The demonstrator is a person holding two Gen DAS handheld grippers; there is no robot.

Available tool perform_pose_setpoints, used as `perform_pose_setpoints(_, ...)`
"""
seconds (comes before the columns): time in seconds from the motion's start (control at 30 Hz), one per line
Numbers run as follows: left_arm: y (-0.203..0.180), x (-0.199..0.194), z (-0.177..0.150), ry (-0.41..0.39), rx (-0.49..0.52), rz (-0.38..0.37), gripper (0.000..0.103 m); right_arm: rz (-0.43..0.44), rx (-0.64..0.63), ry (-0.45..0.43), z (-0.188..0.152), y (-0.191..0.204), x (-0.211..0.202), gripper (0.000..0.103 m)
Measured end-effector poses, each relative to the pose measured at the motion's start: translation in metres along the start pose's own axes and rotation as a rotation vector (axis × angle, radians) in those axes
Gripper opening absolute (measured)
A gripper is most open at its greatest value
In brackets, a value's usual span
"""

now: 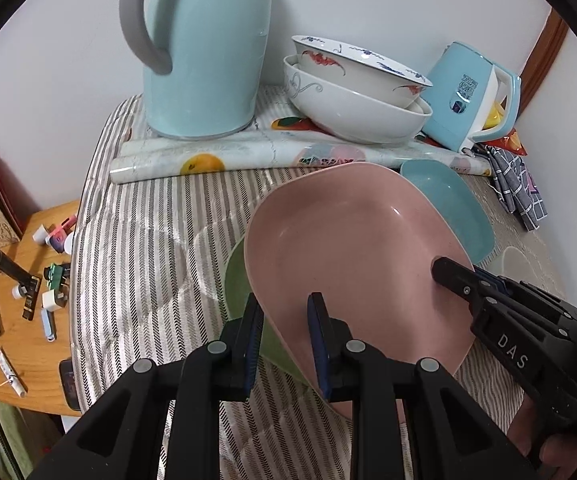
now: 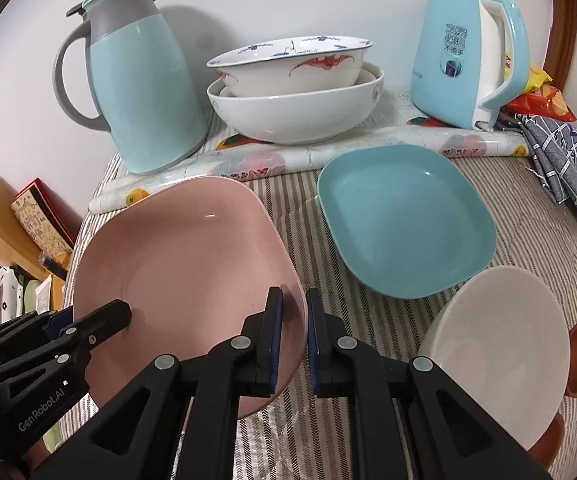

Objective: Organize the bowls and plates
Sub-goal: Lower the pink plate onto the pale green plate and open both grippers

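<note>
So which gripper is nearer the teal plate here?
Right. The right gripper sits at the pink plate rim on the side facing the teal plate; the left gripper is at the pink plate's opposite rim, farther away.

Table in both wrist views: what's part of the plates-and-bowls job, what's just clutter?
Job: pink plate, green plate, blue plate, stacked white bowls, cream bowl.
Clutter: jug, kettle, rolled mat, checked cloth, snack packets.

Two black plastic claws [image 1: 284, 340] [image 2: 294, 336] with blue pads, silver pivot screws, white "DAS" and "GenRobot.AI" lettering.
</note>
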State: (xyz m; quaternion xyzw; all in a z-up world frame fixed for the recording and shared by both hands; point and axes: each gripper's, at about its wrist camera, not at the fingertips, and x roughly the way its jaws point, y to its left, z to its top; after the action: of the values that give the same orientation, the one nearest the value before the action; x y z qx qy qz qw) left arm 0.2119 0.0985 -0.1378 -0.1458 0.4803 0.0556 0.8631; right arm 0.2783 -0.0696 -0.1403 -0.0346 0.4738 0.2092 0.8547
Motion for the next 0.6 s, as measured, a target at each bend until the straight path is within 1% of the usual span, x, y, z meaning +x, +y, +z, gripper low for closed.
perform_pose_setpoints(0.2, 0.005, 0.006, -0.002, 0.017, -0.001, 0.005, 0.022, 0.003, -0.001, 0.017, 0.000, 0.001, 0.010, 0.011)
perform_pose_setpoints(0.33, 0.007, 0.006, -0.002, 0.014, -0.004, 0.001, 0.022, 0.005, -0.010, 0.012, 0.002, 0.003, 0.012, 0.011)
perform_pose_setpoints(0.5, 0.008, 0.004, -0.003, 0.013, -0.001, -0.017, 0.026, 0.023, -0.011, 0.007, 0.005, 0.002, 0.016, 0.011)
perform_pose_setpoints(0.6, 0.003, 0.003, -0.006, 0.021, 0.026, -0.011, 0.028, 0.025, -0.008, 0.002, 0.007, 0.001, 0.017, 0.012)
